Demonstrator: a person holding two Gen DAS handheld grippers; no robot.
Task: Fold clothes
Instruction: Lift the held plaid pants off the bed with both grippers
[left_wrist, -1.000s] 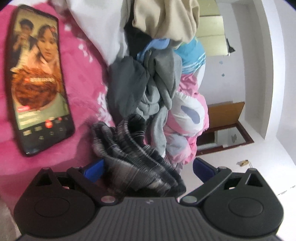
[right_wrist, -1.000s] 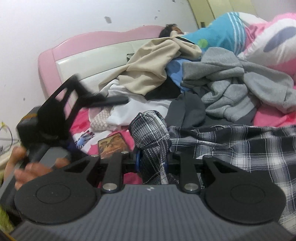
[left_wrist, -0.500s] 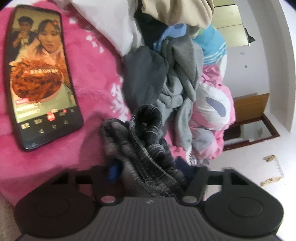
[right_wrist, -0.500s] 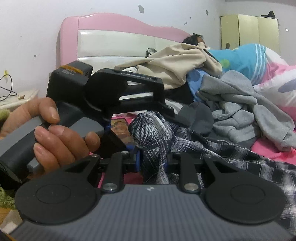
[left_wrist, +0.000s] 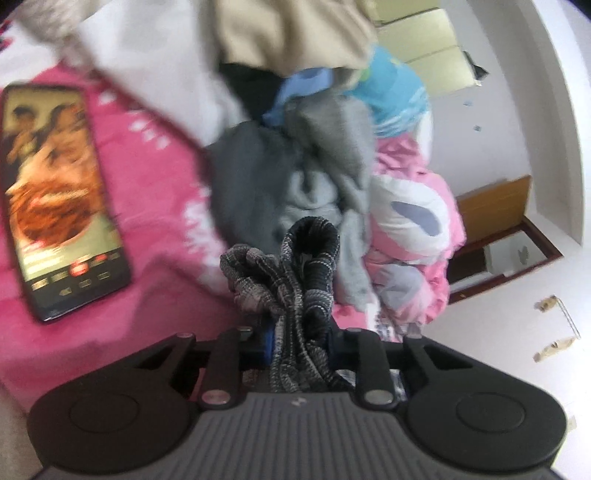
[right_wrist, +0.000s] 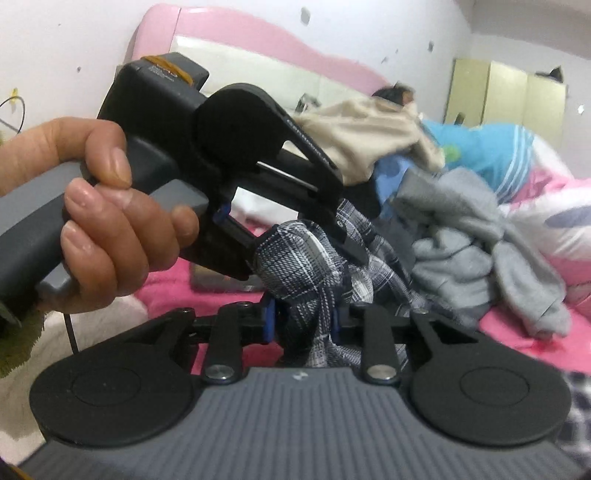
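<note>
While both tools bite the plaid garment (left_wrist: 295, 280), it hangs bunched over the bed (left_wrist: 147, 177).
Left wrist view: the left hand-held gripper (left_wrist: 300, 345) is closing, plaid cloth squeezed between its pads, a phone (left_wrist: 59, 195) lying beside it on the pink blanket. Right wrist view: the right hand-held gripper (right_wrist: 301, 321) is clamped on the same garment (right_wrist: 306, 266); a hand (right_wrist: 99, 225) carries the left tool; clothes pile (right_wrist: 472, 251) behind.

My grippers (right_wrist: 301, 325) were black with blue pads (right_wrist: 269, 320), silver screws (right_wrist: 380, 371) and ribbed grey housings (right_wrist: 295, 417). The left one's (right_wrist: 306, 240) handle was grey, its cable black. My sleeve (right_wrist: 16, 339) was green fleece.
</note>
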